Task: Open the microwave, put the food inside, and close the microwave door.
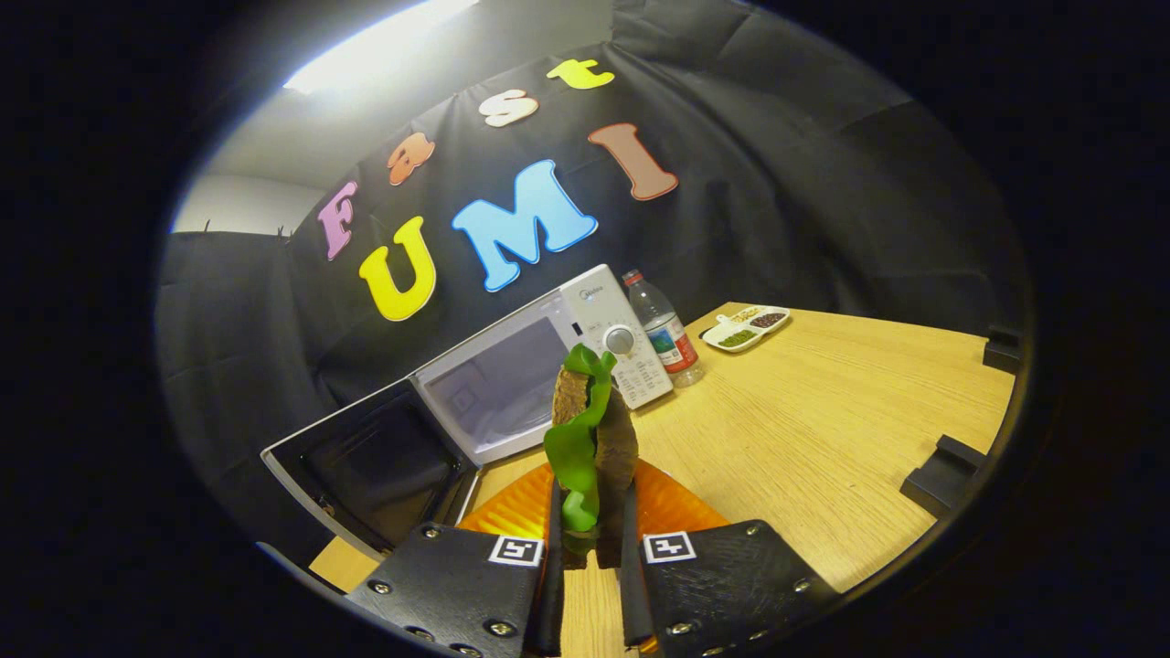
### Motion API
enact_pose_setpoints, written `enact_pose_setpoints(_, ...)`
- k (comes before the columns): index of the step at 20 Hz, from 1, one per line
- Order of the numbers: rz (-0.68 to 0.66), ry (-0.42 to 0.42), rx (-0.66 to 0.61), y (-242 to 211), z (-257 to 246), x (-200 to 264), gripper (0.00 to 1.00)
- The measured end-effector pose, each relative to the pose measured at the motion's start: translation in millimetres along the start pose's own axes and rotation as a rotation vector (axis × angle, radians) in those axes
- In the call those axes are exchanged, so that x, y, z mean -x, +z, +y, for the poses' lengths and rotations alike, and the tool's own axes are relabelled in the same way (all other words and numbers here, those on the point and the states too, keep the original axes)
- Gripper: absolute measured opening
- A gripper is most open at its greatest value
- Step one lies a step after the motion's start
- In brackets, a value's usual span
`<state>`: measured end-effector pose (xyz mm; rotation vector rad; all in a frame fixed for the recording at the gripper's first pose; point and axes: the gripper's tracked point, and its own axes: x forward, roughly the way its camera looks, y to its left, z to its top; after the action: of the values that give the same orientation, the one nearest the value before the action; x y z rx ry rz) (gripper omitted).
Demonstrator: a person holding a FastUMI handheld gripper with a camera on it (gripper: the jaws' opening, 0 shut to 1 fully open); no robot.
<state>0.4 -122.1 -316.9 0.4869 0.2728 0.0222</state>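
My gripper (592, 535) is shut on a piece of toy food (592, 429), two brown slices with green lettuce between them, standing upright between the two fingers. Under it lies an orange plate (681, 512) on the wooden table (823, 439). Beyond the food stands a white microwave (539, 366) with a round knob on its control panel. Its door (375, 466) hangs wide open to the left, and the pale cavity is in view.
A clear water bottle (665, 329) stands just right of the microwave. Farther back right lies a white divided dish (745, 329) with small foods. Black blocks (946, 466) sit along the table's right edge.
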Motion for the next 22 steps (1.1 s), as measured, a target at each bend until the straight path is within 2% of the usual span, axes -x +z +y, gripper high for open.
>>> enact_pose_setpoints(4, -0.006, 0.036, 0.068, 11.5, 42.3, -31.2, 0.25)
enact_pose_setpoints(11, 0.056, 0.074, 0.079, 8.6, 101.0, -115.4, 0.25)
enact_pose_setpoints(19, 0.137, 0.068, 0.075, -12.5, 132.9, -215.4, 0.26)
enact_pose_setpoints(22, 0.126, 0.059, 0.100, -11.3, 140.7, -249.1, 0.25)
